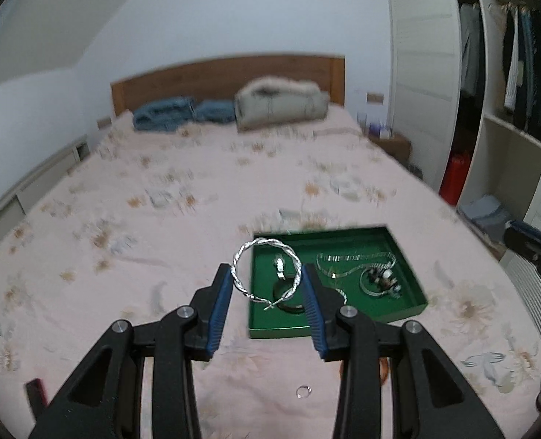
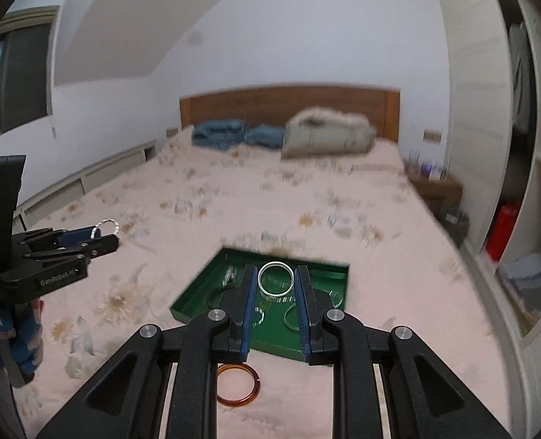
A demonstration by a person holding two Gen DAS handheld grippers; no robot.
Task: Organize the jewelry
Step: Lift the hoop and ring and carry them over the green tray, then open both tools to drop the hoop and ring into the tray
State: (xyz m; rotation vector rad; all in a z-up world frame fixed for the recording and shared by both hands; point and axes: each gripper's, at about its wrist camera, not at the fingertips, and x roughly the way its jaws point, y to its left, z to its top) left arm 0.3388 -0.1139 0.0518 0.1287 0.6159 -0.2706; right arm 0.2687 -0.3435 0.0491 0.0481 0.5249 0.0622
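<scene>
Twisted bangle (image 1: 267, 272) in left gripper (image 1: 267, 285); tray (image 1: 409, 289) contents blurred.

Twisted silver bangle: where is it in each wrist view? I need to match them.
Left wrist: twisted silver bangle centre frame, clamped in the left gripper, over the green tray.
Right wrist: far left, a small loop at that gripper's tip.
Shared landmark: the green tray.

Bed (image 1: 197, 190) with pink floral cover bears: green tray (image 1: 343, 325), small silver ring (image 1: 303, 390), amber bangle (image 2: 238, 384), folded jeans (image 1: 164, 117), beige jacket (image 1: 281, 104).
</scene>
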